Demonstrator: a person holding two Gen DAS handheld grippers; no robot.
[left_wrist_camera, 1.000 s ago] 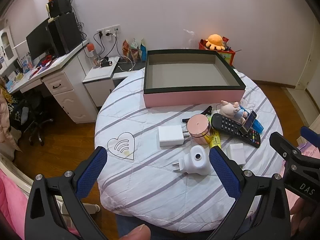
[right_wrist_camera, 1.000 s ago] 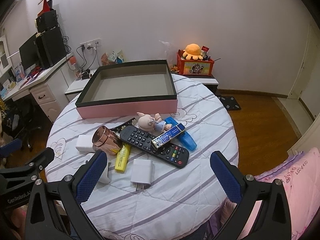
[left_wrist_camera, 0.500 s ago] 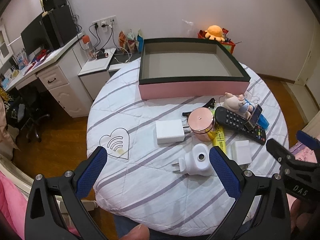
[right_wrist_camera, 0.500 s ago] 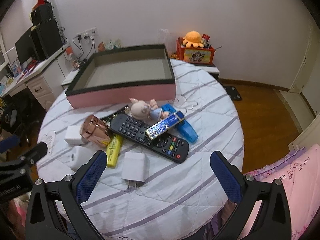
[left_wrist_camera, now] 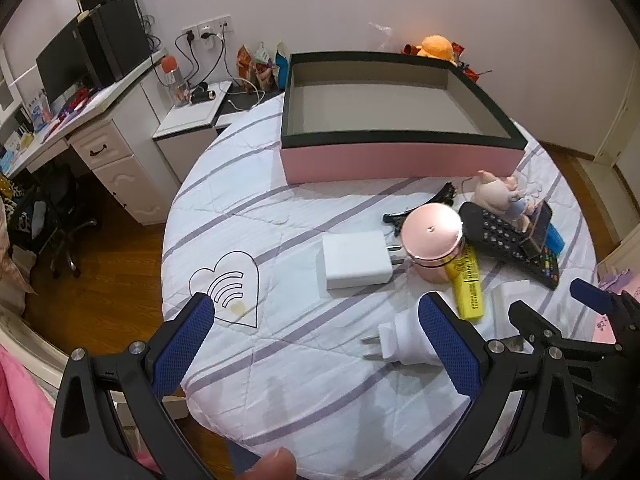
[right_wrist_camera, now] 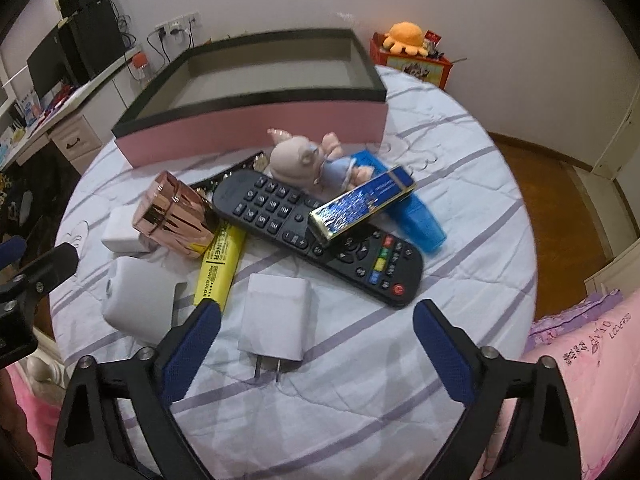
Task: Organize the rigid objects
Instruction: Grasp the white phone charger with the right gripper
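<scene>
Left to right in the right wrist view: the left gripper pokes in at the left edge, and in its own view its fingers are spread wide with nothing between them. Next comes a round white plug, then a copper cup lying on its side with a yellow marker under it. The white charger sits lower middle, right in front of the right gripper. Past it the black remote runs from upper left down to lower right, with a pig toy and a shiny blue-gold bar stacked on top and a blue case behind. The pink box is across the top of the frame and empty.

The right gripper's jaws are closing but its pads don't touch anything yet; the charger lies ahead of the tips, closer to the left finger.

What could go wrong, I reckon: the charger isn't centred in the gap, so the left finger may hit first and shove it sideways into the marker. The quilted cloth is soft too, so the fingertips could snag it.

The charger lies flat, long axis running up-down in the frame, prongs pointing down toward the gripper.
</scene>
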